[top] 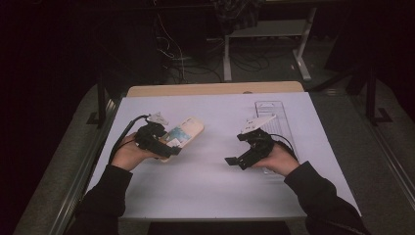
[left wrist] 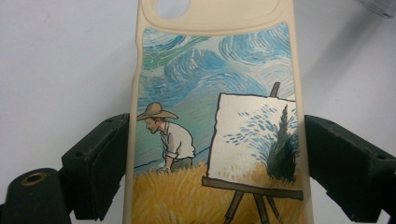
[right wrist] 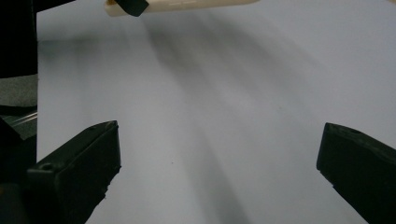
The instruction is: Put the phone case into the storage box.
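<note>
A cream phone case point(top: 185, 133) printed with a painter at an easel in a wheat field lies lengthwise between the jaws of my left gripper point(top: 169, 144). In the left gripper view both pads press on the long edges of the phone case point(left wrist: 215, 93), so the left gripper point(left wrist: 215, 168) is shut on it over the white sheet. My right gripper point(top: 237, 161) hangs above the sheet at the right, pointing left. Its jaws stand wide apart with nothing between them, as the right gripper point(right wrist: 219, 163) view shows. The case's cream edge point(right wrist: 196, 4) shows far off there.
A white sheet point(top: 210, 191) covers the table. A clear plastic package point(top: 275, 115) lies at the back right, just beyond my right hand. A wooden edge point(top: 215, 89) runs along the far side. Desk legs and cables point(top: 230, 54) stand farther back in the dark.
</note>
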`<state>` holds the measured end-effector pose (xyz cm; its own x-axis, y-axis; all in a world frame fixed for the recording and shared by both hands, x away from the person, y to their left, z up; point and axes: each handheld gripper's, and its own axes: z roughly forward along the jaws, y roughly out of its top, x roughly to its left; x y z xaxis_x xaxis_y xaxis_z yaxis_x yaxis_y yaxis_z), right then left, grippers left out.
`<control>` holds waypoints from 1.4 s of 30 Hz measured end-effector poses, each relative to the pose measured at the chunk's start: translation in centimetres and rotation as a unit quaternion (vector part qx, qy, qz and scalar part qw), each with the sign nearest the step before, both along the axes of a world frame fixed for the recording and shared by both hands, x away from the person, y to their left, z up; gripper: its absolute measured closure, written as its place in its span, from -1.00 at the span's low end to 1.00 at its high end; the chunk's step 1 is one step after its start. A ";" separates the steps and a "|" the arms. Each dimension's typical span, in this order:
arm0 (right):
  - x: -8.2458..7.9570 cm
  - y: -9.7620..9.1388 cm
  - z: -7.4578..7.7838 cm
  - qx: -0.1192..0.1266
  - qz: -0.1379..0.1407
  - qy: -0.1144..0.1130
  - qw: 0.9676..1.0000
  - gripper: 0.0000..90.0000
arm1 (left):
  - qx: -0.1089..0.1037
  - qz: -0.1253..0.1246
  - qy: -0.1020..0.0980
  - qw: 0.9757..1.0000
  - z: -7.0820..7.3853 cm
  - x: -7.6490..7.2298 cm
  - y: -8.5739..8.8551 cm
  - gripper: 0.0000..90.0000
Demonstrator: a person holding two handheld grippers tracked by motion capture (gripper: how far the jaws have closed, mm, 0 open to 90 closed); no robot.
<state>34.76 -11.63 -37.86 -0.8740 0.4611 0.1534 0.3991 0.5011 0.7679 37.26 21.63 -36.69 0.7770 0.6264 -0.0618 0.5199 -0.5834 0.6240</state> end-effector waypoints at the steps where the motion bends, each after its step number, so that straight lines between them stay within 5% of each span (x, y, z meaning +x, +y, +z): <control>1: 0.1 -0.1 0.1 0.000 0.000 0.003 1.000 -1.00 | -0.001 -0.003 0.002 1.000 0.1 0.0 -0.2 -0.75; 14: 1.4 -0.9 0.8 0.010 0.008 -0.003 1.000 -1.00 | 0.016 -0.059 -0.013 0.998 0.3 0.6 -2.1 -0.75; 23: 1.6 -1.0 1.2 0.004 0.028 -0.003 1.000 -1.00 | 0.040 -0.100 -0.003 0.994 0.0 0.0 -2.8 -0.75; 34: 1.9 -1.4 1.9 -0.007 0.041 -0.003 0.999 -1.00 | 0.067 -0.154 -0.004 0.986 0.0 -0.7 -4.5 -0.75; 42: 2.6 -1.7 2.3 -0.030 0.054 -0.018 0.998 -1.00 | 0.080 -0.194 -0.010 0.978 0.1 -0.9 -5.7 -0.75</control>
